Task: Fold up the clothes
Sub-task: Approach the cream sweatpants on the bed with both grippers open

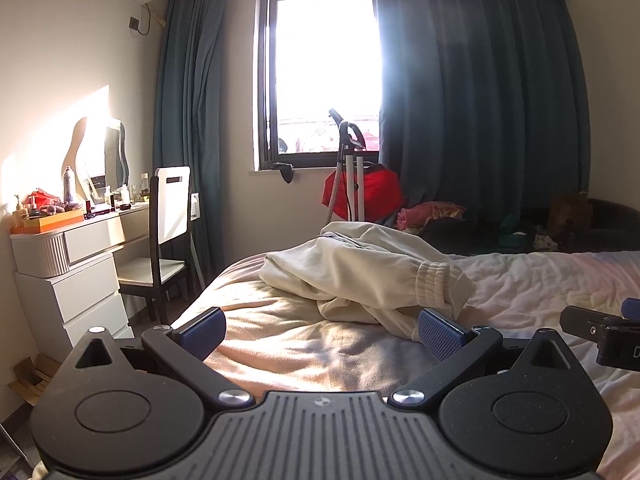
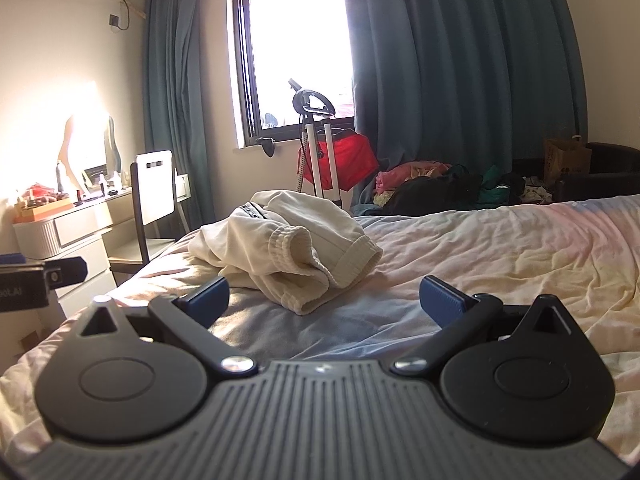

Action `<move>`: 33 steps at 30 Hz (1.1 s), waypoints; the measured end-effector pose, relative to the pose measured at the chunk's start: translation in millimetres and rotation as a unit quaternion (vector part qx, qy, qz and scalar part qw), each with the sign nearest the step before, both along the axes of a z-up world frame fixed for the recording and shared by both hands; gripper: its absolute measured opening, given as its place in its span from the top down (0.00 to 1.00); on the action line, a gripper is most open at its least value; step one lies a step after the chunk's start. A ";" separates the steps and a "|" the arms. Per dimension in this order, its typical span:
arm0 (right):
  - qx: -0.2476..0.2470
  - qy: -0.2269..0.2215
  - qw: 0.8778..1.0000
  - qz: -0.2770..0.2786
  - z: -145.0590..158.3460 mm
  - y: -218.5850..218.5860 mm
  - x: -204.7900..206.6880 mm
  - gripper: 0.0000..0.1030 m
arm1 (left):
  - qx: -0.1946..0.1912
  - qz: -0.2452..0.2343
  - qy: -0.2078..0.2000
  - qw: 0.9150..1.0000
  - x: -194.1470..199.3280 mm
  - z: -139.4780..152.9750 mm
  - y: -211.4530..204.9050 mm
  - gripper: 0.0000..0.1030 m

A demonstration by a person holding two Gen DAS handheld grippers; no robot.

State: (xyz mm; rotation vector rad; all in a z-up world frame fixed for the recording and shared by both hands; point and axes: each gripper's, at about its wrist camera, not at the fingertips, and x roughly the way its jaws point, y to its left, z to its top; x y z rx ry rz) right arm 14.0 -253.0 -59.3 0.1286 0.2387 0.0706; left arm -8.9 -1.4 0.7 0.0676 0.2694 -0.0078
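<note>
A crumpled cream sweatshirt (image 1: 368, 272) with ribbed cuffs lies in a heap on the bed (image 1: 304, 348); it also shows in the right wrist view (image 2: 288, 240). My left gripper (image 1: 320, 332) is open and empty, low over the bed just in front of the heap, its right pad (image 1: 440, 334) close to the fabric's near edge. My right gripper (image 2: 324, 300) is open and empty, hovering over the sheet (image 2: 480, 264) just short of the garment. The right gripper's tip shows at the right edge of the left view (image 1: 600, 328).
A white dresser (image 1: 80, 280) with cosmetics and a chair (image 1: 168, 232) stand left of the bed. A garment steamer (image 1: 352, 168) and red bag stand by the window. A pile of clothes (image 2: 440, 188) and a dark sofa lie beyond the bed.
</note>
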 end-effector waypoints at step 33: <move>0.085 -0.058 0.992 -0.076 42.0 -9.9 5.5 0.00 | -0.025 0.009 0.034 0.999 16.1 -21.2 8.3 0.00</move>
